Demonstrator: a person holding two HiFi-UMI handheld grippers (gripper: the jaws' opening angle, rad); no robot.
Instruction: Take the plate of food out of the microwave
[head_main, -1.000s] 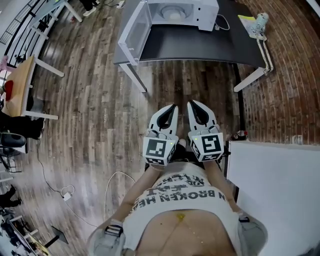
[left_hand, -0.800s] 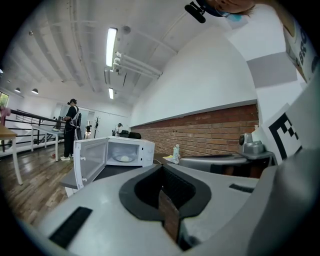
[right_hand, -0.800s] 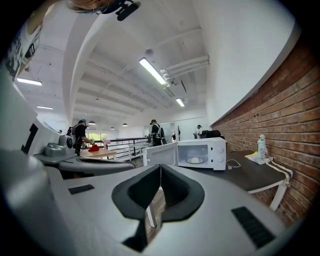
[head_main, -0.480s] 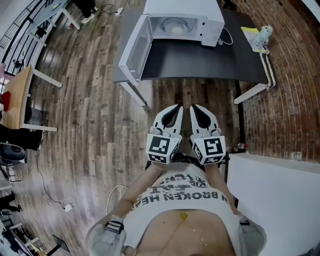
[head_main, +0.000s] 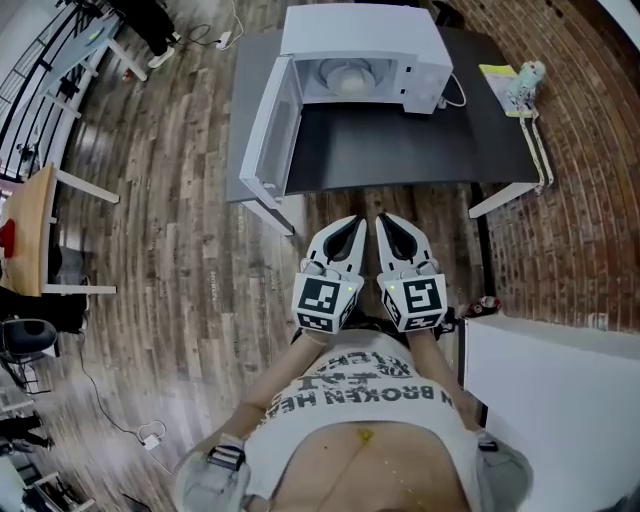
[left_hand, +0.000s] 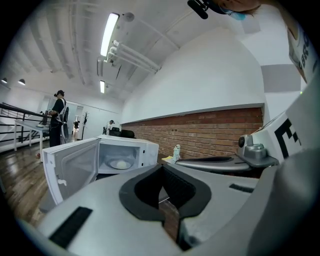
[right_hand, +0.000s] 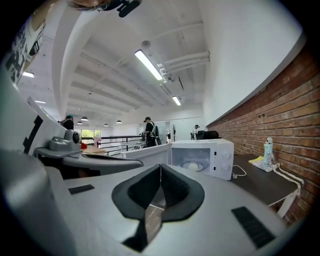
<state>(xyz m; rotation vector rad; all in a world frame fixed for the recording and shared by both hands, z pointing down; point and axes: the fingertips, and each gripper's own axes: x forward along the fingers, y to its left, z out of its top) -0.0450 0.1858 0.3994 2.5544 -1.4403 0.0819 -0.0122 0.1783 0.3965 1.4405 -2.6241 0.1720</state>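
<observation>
**Two closed, empty grippers well short of an open microwave with the plate inside**

The left gripper (head_main: 346, 228) and the right gripper (head_main: 387, 226) are held side by side in front of the person's chest and point ahead at the table (head_main: 400, 140). Each gripper's own view shows its jaws pressed together at the tips with nothing between them. Below them is bare wooden floor (head_main: 190, 230), so both are well apart from the table edge.

On the table stands a white microwave (head_main: 365, 30). Its door (head_main: 268, 130) is swung fully open to the left and reaches out beyond the table's left front corner. The plate of food (head_main: 343, 80) sits deep in the cavity. The food looks like a pale mound, though it is too small in every view to identify.

Several things could go wrong from here:
- If the jaws are not opened before they reach in, they would push the plate against the back wall instead of gripping it.
- The left gripper passes closest to the open door, so a wide approach could knock the door or swing it partly closed.
- A grip on one rim alone could let the plate tilt and the food slide off.
- Lifting too high inside could strike the cavity's roof.

At the table's far right stand a small white bottle (head_main: 524, 78) and a yellow paper (head_main: 496, 72), clear of the likely path.
</observation>
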